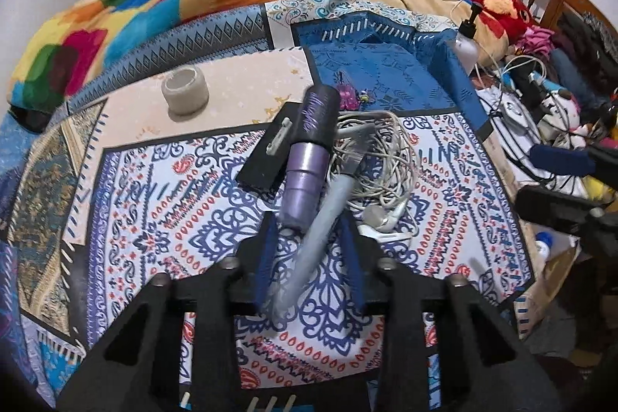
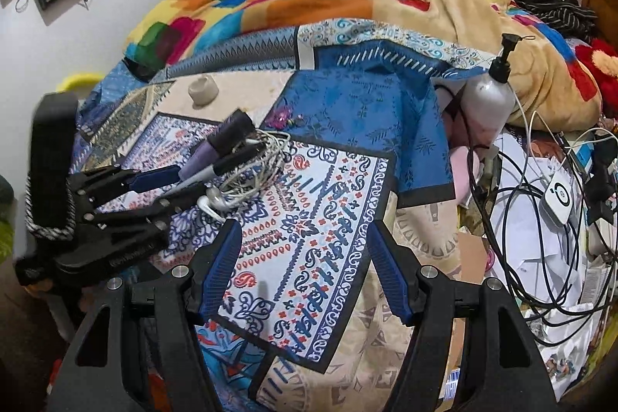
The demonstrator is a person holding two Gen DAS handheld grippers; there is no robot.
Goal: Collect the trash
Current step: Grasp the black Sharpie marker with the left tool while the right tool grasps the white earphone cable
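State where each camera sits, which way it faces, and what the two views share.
Left wrist: on the left gripper, facing forward and down at the patterned bedspread; its own blue-padded fingers flank a grey pen and a purple tube.
Right wrist: on the right gripper, facing down over the bed's edge; its own open, empty fingers show, with the left gripper at far left.
Shared: the tube, tangled white cable, pump bottle, small jar.
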